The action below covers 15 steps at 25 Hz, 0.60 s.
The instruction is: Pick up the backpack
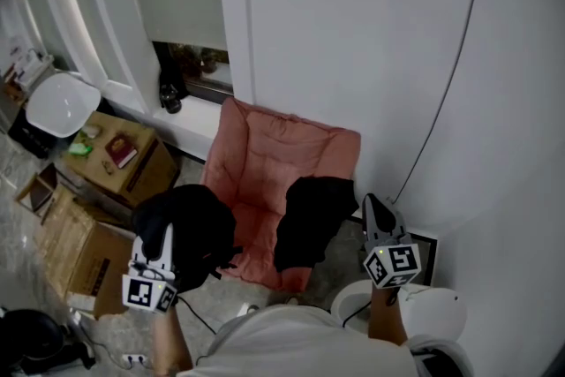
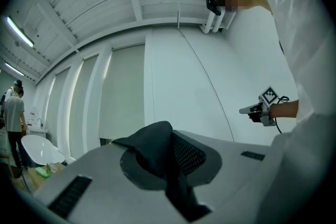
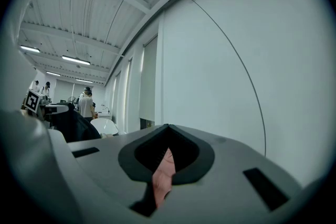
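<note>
The black backpack (image 1: pixel 194 229) hangs off the floor in front of the pink folding chair (image 1: pixel 274 159), to its left. My left gripper (image 1: pixel 163 241) is shut on a fold of the backpack's black fabric (image 2: pixel 152 157), which sticks out between the jaws and drapes over them. The backpack (image 3: pixel 73 126) also shows at the left of the right gripper view. My right gripper (image 1: pixel 371 203) is held level at the chair's right side, near the white wall. Its jaws (image 3: pixel 167 127) meet at the tips with nothing between them; the pink of the chair (image 3: pixel 163 173) shows through the gap behind them.
A second black thing (image 1: pixel 313 221) lies draped over the chair's front right corner. Cardboard boxes (image 1: pixel 79 247) and a wooden box (image 1: pixel 124 154) stand at the left, beside a white tub (image 1: pixel 62 101). A white round object (image 1: pixel 433 313) sits by my right arm. People (image 3: pixel 84 105) stand far off.
</note>
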Available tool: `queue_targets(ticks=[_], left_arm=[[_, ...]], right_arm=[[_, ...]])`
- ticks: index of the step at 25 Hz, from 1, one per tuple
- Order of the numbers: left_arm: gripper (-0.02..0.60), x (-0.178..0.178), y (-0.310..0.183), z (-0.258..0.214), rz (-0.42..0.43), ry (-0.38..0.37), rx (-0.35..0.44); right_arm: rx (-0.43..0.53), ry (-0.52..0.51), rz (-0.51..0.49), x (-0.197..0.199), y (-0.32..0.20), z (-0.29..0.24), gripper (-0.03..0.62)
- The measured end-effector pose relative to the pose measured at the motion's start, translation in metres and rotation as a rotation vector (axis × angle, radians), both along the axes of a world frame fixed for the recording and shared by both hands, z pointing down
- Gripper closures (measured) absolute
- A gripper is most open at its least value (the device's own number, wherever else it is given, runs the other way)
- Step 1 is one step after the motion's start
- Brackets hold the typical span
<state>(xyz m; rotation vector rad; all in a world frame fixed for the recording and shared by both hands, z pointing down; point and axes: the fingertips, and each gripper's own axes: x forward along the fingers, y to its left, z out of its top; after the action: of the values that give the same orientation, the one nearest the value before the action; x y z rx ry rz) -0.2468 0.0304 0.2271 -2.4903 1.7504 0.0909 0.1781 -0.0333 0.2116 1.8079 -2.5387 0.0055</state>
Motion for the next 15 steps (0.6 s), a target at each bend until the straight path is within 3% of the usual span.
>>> queue_targets(ticks=[6,15], left_arm=[[0.534,-0.004,0.015,0.005,-0.044,-0.008,-0.004],[0.534,-0.006,0.025,-0.002,-0.036,-0.017,0.001]], right_arm=[[-0.005,0.009,0.039,0.015,0.003,-0.002,0.572],[-0.014,-0.003,0.046,0.011,0.006,0.001,0.572]])
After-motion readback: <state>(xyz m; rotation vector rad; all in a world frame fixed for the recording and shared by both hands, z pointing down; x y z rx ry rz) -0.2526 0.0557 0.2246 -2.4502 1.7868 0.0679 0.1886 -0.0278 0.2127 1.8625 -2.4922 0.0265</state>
